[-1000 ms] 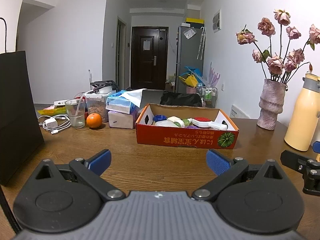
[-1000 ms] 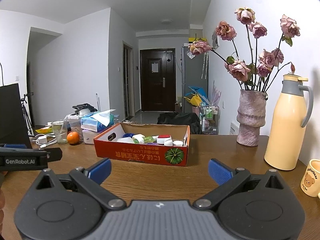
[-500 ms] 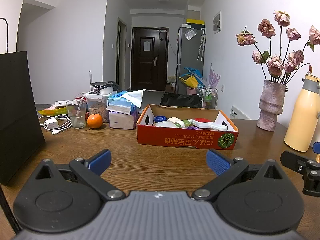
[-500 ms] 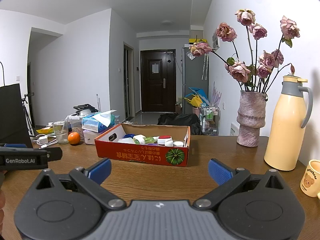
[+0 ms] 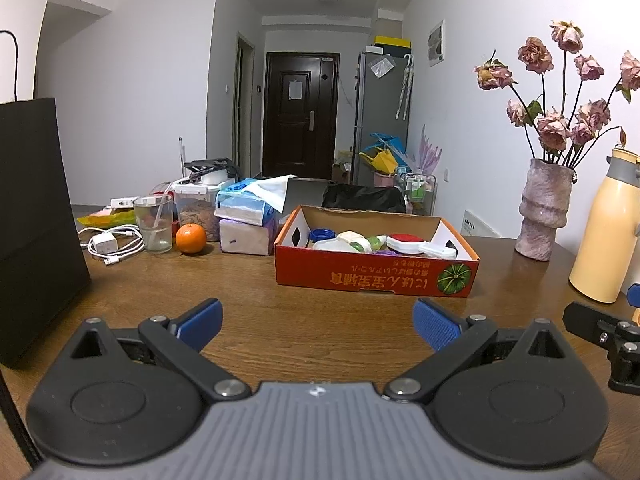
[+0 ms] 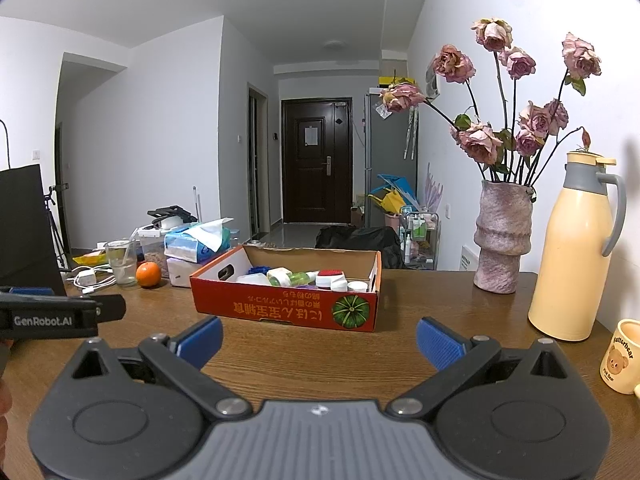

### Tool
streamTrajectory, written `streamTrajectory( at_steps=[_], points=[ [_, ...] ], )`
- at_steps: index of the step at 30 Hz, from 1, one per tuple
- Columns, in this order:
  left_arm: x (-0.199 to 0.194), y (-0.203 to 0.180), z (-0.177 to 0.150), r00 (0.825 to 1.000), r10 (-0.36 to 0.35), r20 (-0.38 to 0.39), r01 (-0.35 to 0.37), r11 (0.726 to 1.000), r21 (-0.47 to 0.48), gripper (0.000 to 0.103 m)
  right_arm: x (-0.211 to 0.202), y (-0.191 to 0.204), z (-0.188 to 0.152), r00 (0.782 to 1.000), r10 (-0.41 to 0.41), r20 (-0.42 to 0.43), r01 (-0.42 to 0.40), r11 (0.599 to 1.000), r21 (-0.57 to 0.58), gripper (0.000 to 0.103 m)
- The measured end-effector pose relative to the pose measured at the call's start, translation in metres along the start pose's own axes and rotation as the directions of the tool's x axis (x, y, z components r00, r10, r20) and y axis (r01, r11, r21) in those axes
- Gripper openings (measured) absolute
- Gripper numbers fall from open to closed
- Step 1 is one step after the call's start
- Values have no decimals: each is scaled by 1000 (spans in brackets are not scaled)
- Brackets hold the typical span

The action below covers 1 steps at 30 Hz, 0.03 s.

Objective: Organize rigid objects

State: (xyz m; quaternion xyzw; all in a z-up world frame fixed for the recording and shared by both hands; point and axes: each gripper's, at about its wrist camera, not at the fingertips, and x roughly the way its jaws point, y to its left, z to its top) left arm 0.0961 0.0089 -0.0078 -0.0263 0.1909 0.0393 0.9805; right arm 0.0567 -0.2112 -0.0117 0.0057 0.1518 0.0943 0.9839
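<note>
- Looking at the red cardboard box [image 5: 376, 276], we see it on the wooden surface [image 5: 280, 320], open-topped, with small rigid pieces in it: a red-topped white container [image 5: 403, 241], a green-and-white bottle [image 5: 366, 243] and a blue ring lid [image 5: 322, 235].
- Our left tool [image 5: 318, 322] and right tool [image 6: 319, 340] both hover short of the box, blue fingers spread wide, gripping nothing.
- Whether the pieces lie sorted or are waiting to be sorted, we cannot tell.
- We judge the light box may skid if a finger catches its front wall.
- The vase of dried roses [image 6: 504, 236], the cream thermos [image 6: 576, 248] and the bear mug [image 6: 620, 356] stand to the right; a wide swing could tip them.
</note>
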Motion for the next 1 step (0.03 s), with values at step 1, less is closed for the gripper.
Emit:
streamTrajectory(
  at_steps=[1],
  points=[
    [0,0,0,1000,-4,-4,3,1000,-3,103,-1,1,-1,1000,0,0,0,1000,-1,103]
  ],
)
